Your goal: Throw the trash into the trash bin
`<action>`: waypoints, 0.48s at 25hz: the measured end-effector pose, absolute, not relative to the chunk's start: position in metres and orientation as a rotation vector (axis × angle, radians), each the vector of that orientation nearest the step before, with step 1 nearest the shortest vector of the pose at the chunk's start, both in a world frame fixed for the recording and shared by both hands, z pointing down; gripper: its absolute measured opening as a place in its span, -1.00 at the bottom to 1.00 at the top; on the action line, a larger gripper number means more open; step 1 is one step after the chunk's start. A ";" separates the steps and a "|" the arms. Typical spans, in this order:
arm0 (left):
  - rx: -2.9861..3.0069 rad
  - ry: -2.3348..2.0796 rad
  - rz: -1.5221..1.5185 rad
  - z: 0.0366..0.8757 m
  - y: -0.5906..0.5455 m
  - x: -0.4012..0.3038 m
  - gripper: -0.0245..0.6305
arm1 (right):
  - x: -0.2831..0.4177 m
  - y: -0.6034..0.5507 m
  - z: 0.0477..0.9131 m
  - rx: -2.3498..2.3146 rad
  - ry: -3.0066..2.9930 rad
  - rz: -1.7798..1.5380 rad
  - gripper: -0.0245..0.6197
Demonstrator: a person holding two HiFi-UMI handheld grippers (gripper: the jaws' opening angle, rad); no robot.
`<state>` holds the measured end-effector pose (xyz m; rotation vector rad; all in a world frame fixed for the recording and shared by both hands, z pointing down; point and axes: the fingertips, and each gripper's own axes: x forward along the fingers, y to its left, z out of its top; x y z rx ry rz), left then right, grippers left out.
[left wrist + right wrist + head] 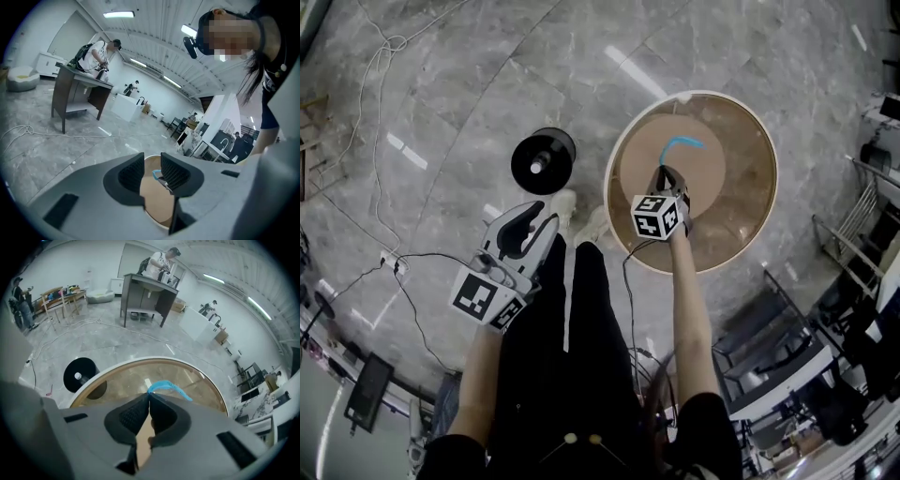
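Observation:
A thin blue strip of trash (684,143) hangs over the round glass table (741,234), and my right gripper (668,174) is shut on one end of it. In the right gripper view the blue strip (167,386) curls away from the closed tips of the right gripper (149,397) above the table rim (117,367). The black round trash bin (543,160) stands on the floor left of the table, with something small and white inside; the bin (79,374) also shows at the left of the right gripper view. My left gripper (528,228) is open and empty, low beside my legs, below the bin. Between the tips of the left gripper (152,165) I see the table (154,206).
White cables (370,75) trail over the grey marble floor at the left. A power strip (391,262) and a black box (367,391) lie at the lower left. Chairs and racks (787,356) crowd the right side. A dark desk (145,298) with a person at it stands far behind.

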<state>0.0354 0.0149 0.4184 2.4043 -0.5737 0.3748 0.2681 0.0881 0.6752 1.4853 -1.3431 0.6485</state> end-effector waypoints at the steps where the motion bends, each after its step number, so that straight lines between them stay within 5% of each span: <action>1: 2.400 -0.592 0.366 0.417 0.014 0.030 -0.58 | 0.261 0.083 0.674 1.470 -1.359 0.632 -0.90; 12: 2.331 -0.792 0.292 0.416 0.008 -0.044 -0.58 | 0.164 0.034 0.669 1.270 -1.546 0.471 -0.90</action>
